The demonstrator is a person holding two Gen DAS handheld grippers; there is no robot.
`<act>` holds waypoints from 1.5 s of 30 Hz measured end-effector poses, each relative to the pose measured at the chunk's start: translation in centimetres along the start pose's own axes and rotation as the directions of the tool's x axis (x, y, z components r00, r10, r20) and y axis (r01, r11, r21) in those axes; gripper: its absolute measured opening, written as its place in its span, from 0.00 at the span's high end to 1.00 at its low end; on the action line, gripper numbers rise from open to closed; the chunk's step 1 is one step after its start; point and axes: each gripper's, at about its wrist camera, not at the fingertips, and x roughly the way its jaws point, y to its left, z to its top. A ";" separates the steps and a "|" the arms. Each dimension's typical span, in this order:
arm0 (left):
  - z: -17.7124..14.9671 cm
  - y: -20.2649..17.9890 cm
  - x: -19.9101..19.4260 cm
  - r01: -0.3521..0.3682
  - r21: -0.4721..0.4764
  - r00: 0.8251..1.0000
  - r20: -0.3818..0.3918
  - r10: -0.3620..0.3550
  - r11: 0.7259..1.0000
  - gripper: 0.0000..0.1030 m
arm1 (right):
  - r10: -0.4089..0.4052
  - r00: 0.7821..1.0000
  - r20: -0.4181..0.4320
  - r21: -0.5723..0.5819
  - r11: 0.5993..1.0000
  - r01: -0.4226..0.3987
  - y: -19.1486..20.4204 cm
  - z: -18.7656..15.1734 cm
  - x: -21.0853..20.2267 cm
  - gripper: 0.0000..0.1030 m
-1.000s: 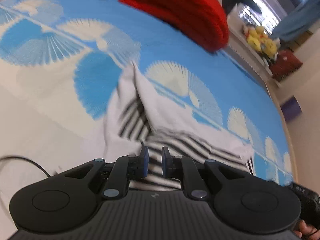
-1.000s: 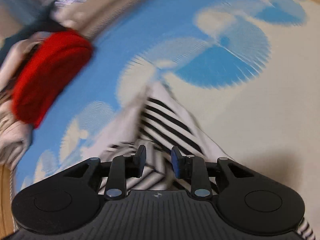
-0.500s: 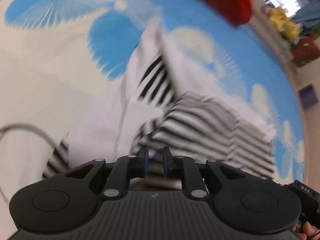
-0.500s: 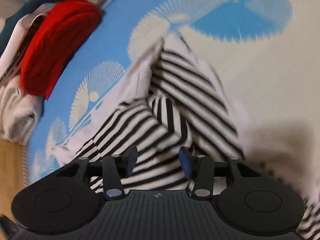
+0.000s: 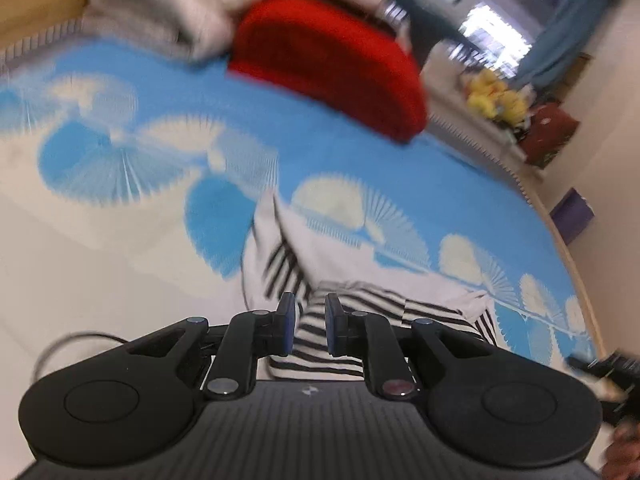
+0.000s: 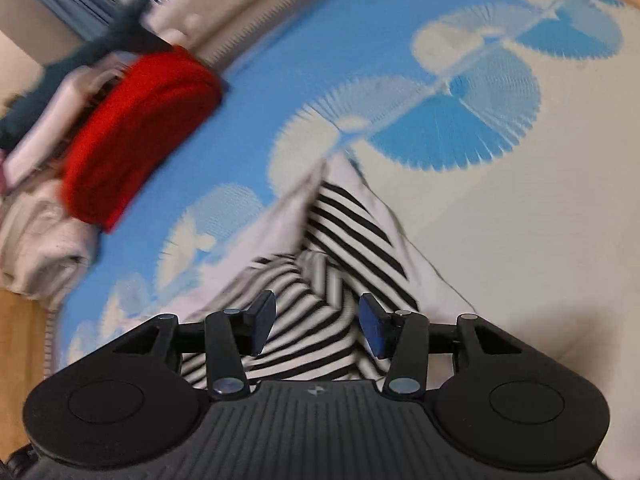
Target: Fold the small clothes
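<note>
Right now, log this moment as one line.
task: fold clothes | striped garment: bunched on bedspread | left hand-held gripper: narrow gap, over garment | right hand-held gripper: open, over garment

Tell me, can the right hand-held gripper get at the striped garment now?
Probably yes. The right hand-held gripper is open just above the striped garment, with nothing between them; the red pile lies well off to the side.

Blue-and-white bed cover [image 5: 360, 152]; striped garment [image 6: 344, 240], red folded cloth [image 5: 332, 60] atop
</note>
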 end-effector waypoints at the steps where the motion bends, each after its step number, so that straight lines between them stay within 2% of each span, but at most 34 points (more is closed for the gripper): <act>1: -0.2 0.0 -1.7 -0.010 0.020 1.000 0.024 0.009 1.000 0.85 | 0.033 0.999 0.022 -0.012 0.999 -0.033 0.1 0.2 -1.2 0.53; 2: -0.2 0.2 -3.2 -0.009 0.024 0.999 0.036 0.008 1.000 0.85 | 0.057 0.997 0.055 -0.032 0.998 -0.055 0.3 0.1 -3.0 0.53; 5: -1.1 0.8 -7.7 0.054 0.050 0.996 0.065 -0.057 0.997 0.85 | 0.085 0.989 0.124 -0.051 0.996 -0.079 0.5 -0.6 -7.8 0.52; 7: -2.4 1.3 -10.4 0.070 0.102 0.993 0.083 -0.078 0.992 0.85 | 0.128 0.982 0.142 -0.088 0.989 -0.117 -0.1 -1.5 -10.8 0.52; 9: -4.3 2.2 -12.3 0.082 0.123 0.992 0.081 -0.093 0.989 0.85 | 0.143 0.979 0.147 -0.147 0.982 -0.122 -1.3 -2.7 -13.0 0.52; 11: -6.5 3.7 -12.7 0.089 0.103 0.994 0.047 -0.094 0.991 0.85 | 0.123 0.980 0.156 -0.187 0.978 -0.093 -3.0 -4.1 -14.6 0.52; 13: -8.7 5.4 -11.7 0.077 0.031 0.997 -0.010 -0.076 0.997 0.85 | 0.081 0.985 0.153 -0.203 0.978 -0.049 -4.9 -5.5 -15.0 0.52; 15: -10.9 6.7 -9.8 0.041 -0.025 0.993 -0.110 -0.044 0.999 0.85 | 0.029 0.992 0.124 -0.229 0.974 0.000 -6.9 -6.9 -14.4 0.52; 16: -11.5 7.1 -8.7 0.003 -0.049 0.980 -0.197 -0.013 0.999 0.84 | 0.002 0.994 0.110 -0.243 0.970 0.024 -7.8 -7.6 -13.7 0.52; 17: -12.0 7.5 -7.9 -0.015 -0.076 0.969 -0.248 -0.005 0.997 0.81 | -0.027 0.995 0.094 -0.250 0.967 0.050 -8.6 -8.3 -12.8 0.52; 19: -13.0 8.1 -6.4 -0.048 -0.099 0.939 -0.343 0.012 0.994 0.65 | -0.074 0.997 0.018 -0.227 0.971 0.076 -10.4 -9.3 -11.3 0.52; 20: -13.3 8.0 -5.9 -0.056 -0.082 0.929 -0.370 0.022 0.995 0.60 | -0.103 0.992 -0.066 -0.192 0.977 0.089 -11.1 -9.4 -10.3 0.52; 21: -13.5 7.8 -5.5 -0.059 -0.058 0.919 -0.393 0.031 0.997 0.54 | -0.101 0.990 -0.102 -0.159 0.984 0.084 -11.6 -9.4 -9.9 0.52; 24: -14.3 7.3 -4.5 -0.053 -0.007 0.896 -0.443 0.044 0.999 0.43 | -0.122 0.981 -0.150 -0.123 0.987 0.104 -12.3 -9.3 -8.9 0.52; 28: -15.0 7.9 -3.7 -0.113 -0.006 0.871 -0.482 0.096 0.994 0.43 | -0.165 0.967 -0.194 -0.096 0.984 0.149 -13.0 -9.5 -8.1 0.47; 35: -15.8 9.4 -2.4 -0.171 -0.062 0.832 -0.544 0.110 0.983 0.43 | -0.220 0.937 -0.272 -0.076 0.975 0.207 -14.4 -10.5 -6.7 0.45; 38: -16.0 9.6 -2.2 -0.175 -0.057 0.823 -0.556 0.114 0.983 0.45 | -0.235 0.920 -0.313 -0.093 0.972 0.217 -14.5 -11.1 -6.0 0.45; 40: -16.2 9.4 -2.0 -0.160 -0.043 0.820 -0.562 0.108 0.986 0.59 | -0.259 0.908 -0.329 -0.107 0.966 0.237 -14.6 -11.4 -5.6 0.45; 42: -16.5 9.1 -1.9 -0.141 -0.026 0.819 -0.564 0.102 0.990 0.70 | -0.266 0.905 -0.332 -0.114 0.964 0.242 -14.4 -11.5 -5.5 0.45; 43: -16.6 8.9 -1.8 -0.127 -0.015 0.822 -0.561 0.097 0.992 0.83 | -0.268 0.905 -0.331 -0.121 0.963 0.241 -14.3 -11.6 -5.4 0.45; 44: -16.6 8.7 -1.9 -0.106 -0.010 0.826 -0.558 0.082 0.994 0.90 | -0.269 0.905 -0.331 -0.130 0.962 0.238 -14.1 -11.7 -5.3 0.46; 45: -16.6 8.5 -2.1 -0.092 -0.011 0.833 -0.549 0.071 0.996 0.93 | -0.270 0.905 -0.329 -0.138 0.962 0.237 -14.0 -11.8 -5.3 0.50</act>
